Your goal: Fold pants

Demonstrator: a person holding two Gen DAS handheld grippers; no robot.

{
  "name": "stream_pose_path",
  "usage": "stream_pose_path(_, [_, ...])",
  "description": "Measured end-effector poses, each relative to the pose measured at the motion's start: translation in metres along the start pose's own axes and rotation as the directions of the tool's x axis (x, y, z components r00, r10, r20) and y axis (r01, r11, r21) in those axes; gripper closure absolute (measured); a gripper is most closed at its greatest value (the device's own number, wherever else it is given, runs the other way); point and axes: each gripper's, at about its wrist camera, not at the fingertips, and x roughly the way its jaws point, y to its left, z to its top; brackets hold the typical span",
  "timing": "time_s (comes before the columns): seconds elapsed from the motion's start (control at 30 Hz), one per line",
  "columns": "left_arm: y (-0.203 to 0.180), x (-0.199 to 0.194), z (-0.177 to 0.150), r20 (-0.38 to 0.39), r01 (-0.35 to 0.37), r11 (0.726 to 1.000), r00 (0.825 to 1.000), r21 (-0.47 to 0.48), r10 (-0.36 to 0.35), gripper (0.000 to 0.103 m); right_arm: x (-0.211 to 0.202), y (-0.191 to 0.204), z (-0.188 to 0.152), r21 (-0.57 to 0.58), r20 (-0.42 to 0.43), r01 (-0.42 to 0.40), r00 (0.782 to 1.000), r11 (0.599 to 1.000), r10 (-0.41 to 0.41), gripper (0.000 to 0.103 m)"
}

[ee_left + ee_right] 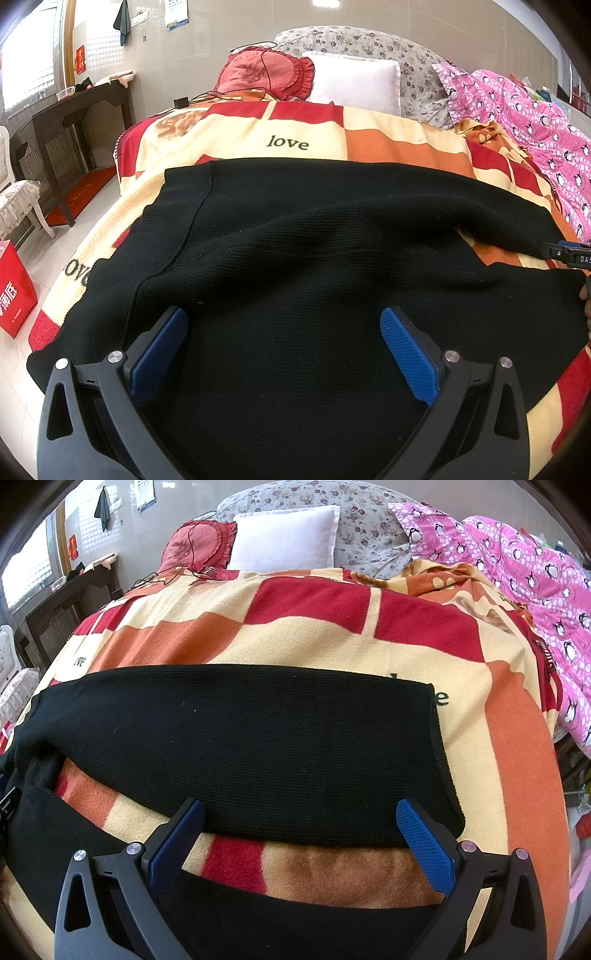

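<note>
I see one pair of pants point(295, 236), black, in a fine ribbed knit, lying across the near part of the bed on a checked blanket point(388, 147) of red, cream and orange that carries the word "love". In the left wrist view the fabric is broad and slightly rumpled, with one raised seam curving down its left side, and its lower left corner reaches the bed's near left edge. In the right wrist view I count two legs: the far leg point(240, 746) lies flat, ending in a straight hem towards the bed's right edge; the near leg point(295, 923) runs below it, with a strip of blanket showing between them.

My left tongs point(284, 350) are spread wide over the black fabric, blue pads apart, gripping nothing. My right tongs point(299, 845) are likewise spread, straddling the near edge of the far leg and the blanket strip, with nothing between the pads.

At the head of the bed I count one white pillow point(354, 85), one red frilled cushion point(262, 74), one floral pillow point(369, 44) and one pink penguin-print quilt point(528, 122) along the right side. One red bag point(14, 295) stands on the floor at left.
</note>
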Motion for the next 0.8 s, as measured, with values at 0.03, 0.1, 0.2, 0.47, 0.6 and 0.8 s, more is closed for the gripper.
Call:
stream_pose_path(0.03, [0.0,-0.0001,0.0001,0.0,0.0,1.0,1.0,0.0,0.0,0.0,0.0,0.0,0.0,0.0,0.0,0.001,1.0,1.0,-0.001,0.001])
stream_pose_path(0.1, [0.0001,0.0001,0.0001,-0.001,0.0,1.0,1.0,0.0,0.0,0.0,-0.0001,-0.0002,-0.0001,0.0,0.0,0.0,1.0,1.0,0.0,0.001])
stream_pose_path(0.2, [0.0001,0.0002,0.0002,-0.002,0.0,1.0,1.0,0.0,0.0,0.0,-0.0001,0.0008,0.0002,0.0,0.0,0.001,1.0,1.0,-0.001,0.001])
stream_pose_path(0.47, [0.0009,0.0012,0.0005,-0.001,-0.001,1.0,1.0,0.001,0.001,0.0,-0.0002,0.0002,0.0001,0.001,0.001,0.0,1.0,1.0,0.0,0.001])
stream_pose_path(0.6, [0.001,0.0013,0.0008,0.0,-0.001,1.0,1.0,0.0,0.001,0.0,-0.0003,0.0001,0.0002,0.001,0.0,-0.001,1.0,1.0,0.001,0.001])
stream_pose_path(0.8, [0.0007,0.001,0.0008,-0.001,-0.001,1.0,1.0,0.0,0.001,0.0,-0.0002,0.0006,0.0001,0.001,0.001,0.0,1.0,1.0,0.0,0.001])
